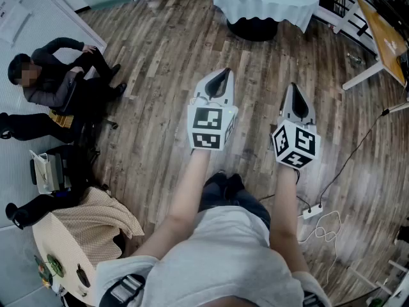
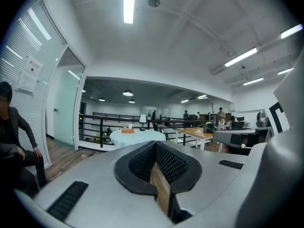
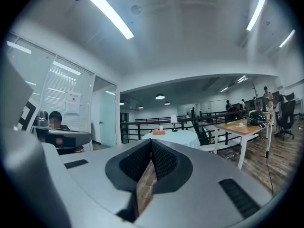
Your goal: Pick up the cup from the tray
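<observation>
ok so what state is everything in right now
left gripper, shut, empty
right gripper, shut, empty
round table, covered with a white cloth
ceiling lights, on
power strip, on the floor, a cable running to it
cup, not in view
tray, not in view

The person wears a light grey short-sleeved T-shirt and dark trousers. The left tongs and right tongs are pale grey shells tapering to a point, with black ribbed pads; each carries a white cube printed with black square markers.
</observation>
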`<state>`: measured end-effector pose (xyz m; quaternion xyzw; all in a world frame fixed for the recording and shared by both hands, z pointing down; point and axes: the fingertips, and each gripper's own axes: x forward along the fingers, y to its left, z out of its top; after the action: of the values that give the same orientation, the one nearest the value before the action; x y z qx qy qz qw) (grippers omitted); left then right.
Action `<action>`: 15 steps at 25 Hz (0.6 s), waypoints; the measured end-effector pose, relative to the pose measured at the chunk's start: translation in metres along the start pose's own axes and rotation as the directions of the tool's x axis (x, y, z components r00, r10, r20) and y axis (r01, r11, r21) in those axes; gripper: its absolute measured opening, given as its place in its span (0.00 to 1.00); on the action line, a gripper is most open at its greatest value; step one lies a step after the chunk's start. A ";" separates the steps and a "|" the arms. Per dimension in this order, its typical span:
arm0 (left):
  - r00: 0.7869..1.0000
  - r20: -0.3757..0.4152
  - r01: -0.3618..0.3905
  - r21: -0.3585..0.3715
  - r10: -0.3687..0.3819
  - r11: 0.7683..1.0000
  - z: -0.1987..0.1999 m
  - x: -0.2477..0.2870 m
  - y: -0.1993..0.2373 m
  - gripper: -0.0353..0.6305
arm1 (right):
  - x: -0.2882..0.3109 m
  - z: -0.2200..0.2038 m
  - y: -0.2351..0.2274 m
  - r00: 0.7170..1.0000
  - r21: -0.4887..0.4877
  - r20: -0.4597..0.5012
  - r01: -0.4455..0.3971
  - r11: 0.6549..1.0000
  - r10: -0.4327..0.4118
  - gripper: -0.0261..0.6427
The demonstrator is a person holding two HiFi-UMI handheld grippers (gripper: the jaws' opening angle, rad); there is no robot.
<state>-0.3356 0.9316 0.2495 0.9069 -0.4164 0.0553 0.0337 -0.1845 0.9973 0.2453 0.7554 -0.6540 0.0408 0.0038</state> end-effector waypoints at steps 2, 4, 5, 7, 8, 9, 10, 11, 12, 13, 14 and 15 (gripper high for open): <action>1.000 0.000 -0.002 0.000 0.002 1.000 0.001 0.000 -0.001 0.06 | -0.002 0.000 -0.003 1.000 0.001 0.001 0.001 1.000 -0.001 0.05; 1.000 -0.001 -0.006 0.001 0.006 1.000 0.001 0.000 -0.002 0.06 | -0.003 0.001 -0.004 1.000 0.000 0.001 0.002 1.000 -0.002 0.05; 1.000 -0.003 -0.007 0.002 0.007 1.000 0.000 0.000 -0.002 0.06 | -0.003 0.001 -0.005 1.000 -0.001 0.001 0.002 1.000 -0.002 0.05; 1.000 -0.006 -0.008 0.003 0.008 1.000 -0.001 0.000 -0.001 0.06 | -0.003 0.000 -0.005 1.000 -0.003 -0.001 0.002 1.000 -0.002 0.05; 1.000 -0.007 -0.009 0.001 0.009 1.000 -0.002 0.000 -0.001 0.06 | -0.003 0.000 -0.005 1.000 -0.003 -0.002 0.002 1.000 -0.002 0.05; 1.000 -0.008 -0.009 0.000 0.009 1.000 -0.003 0.000 -0.002 0.06 | -0.003 -0.001 -0.006 1.000 -0.003 -0.002 0.002 1.000 -0.002 0.05; 1.000 -0.008 -0.010 -0.001 0.010 1.000 -0.003 0.001 -0.002 0.06 | -0.003 -0.001 -0.007 1.000 -0.002 -0.002 0.001 1.000 -0.001 0.05; 1.000 -0.009 -0.012 -0.002 0.012 1.000 -0.004 0.002 -0.002 0.06 | -0.003 -0.001 -0.007 1.000 -0.001 -0.001 -0.001 1.000 0.001 0.05; 1.000 -0.008 -0.013 -0.001 0.013 1.000 -0.004 0.003 -0.002 0.06 | -0.003 -0.001 -0.008 1.000 0.001 0.000 -0.005 1.000 0.005 0.05; 1.000 -0.006 -0.015 -0.001 0.015 1.000 -0.003 0.004 -0.003 0.06 | -0.003 -0.001 -0.008 1.000 0.004 0.002 -0.009 1.000 0.009 0.05; 1.000 -0.004 -0.016 0.000 0.016 1.000 -0.003 0.004 -0.004 0.06 | -0.003 -0.001 -0.008 1.000 0.006 0.004 -0.014 1.000 0.014 0.05; 1.000 -0.003 -0.017 0.001 0.017 1.000 -0.003 0.005 -0.006 0.06 | -0.004 -0.001 -0.009 1.000 0.006 0.007 -0.019 1.000 0.019 0.05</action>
<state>-0.3282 0.9315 0.2526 0.9032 -0.4242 0.0571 0.0332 -0.1760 1.0022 0.2463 0.7493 -0.6610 0.0404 -0.0011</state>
